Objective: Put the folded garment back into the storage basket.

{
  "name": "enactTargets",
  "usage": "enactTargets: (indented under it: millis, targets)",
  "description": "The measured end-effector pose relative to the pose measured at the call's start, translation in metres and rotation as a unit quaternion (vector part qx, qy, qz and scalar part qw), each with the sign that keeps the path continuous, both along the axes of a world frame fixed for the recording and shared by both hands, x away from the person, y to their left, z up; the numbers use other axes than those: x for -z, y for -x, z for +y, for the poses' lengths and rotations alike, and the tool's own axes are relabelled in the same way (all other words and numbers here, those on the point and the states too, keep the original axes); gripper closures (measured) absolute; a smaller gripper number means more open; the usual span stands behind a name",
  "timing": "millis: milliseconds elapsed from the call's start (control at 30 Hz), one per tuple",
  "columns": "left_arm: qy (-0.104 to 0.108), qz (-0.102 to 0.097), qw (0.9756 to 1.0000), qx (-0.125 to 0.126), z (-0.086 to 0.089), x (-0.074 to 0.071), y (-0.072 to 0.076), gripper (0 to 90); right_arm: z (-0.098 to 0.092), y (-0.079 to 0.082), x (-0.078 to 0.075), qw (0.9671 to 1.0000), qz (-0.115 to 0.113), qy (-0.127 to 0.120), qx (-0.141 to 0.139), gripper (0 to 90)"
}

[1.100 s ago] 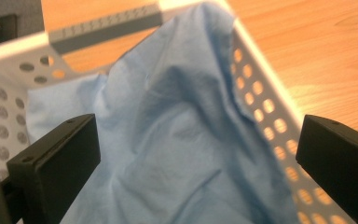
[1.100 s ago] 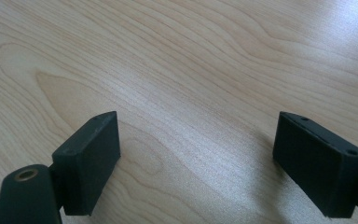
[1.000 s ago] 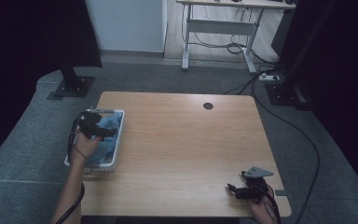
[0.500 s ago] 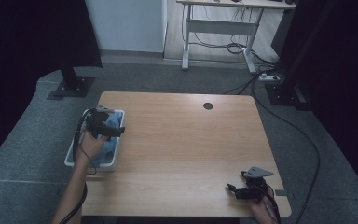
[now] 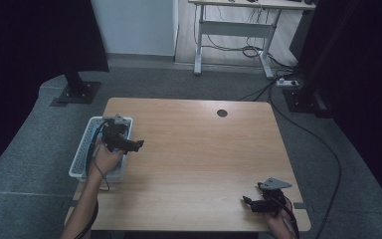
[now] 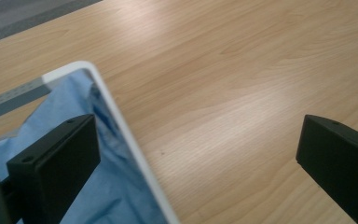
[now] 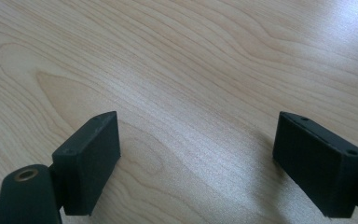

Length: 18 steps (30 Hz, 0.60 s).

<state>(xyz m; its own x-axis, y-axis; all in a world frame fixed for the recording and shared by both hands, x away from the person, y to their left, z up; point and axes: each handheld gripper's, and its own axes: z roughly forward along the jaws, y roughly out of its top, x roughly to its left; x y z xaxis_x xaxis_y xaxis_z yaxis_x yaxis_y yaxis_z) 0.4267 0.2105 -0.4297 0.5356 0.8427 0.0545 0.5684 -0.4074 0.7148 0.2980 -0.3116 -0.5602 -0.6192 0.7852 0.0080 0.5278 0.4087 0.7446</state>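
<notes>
1. The left gripper hovers at the right-hand rim of the white basket, jaws spread wide and holding nothing.
2. In the left gripper view, one jaw stands over the blue cloth inside the basket; the other stands over the bare table. This straddle probably places the jaws for reaching the cloth.
3. The right gripper rests low near the table's front right edge, jaws wide apart and empty, well apart from the basket, apparently parked clear.
</notes>
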Motion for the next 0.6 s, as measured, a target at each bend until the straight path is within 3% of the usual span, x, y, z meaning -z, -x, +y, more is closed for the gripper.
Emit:
enactTargets:
  millis: [367, 600]
  targets:
    - [0.000, -0.003, 0.9992, 0.040, -0.028, 0.002, 0.016, 0.0, 0.000, 0.000, 0.000, 1.0000, 0.000, 0.000, 0.000, 14.5]
    - [0.013, -0.004, 0.9976, 0.067, -0.045, 0.007, 0.026, 0.0, 0.000, 0.000, 0.000, 1.0000, 0.000, 0.000, 0.000, 14.5]
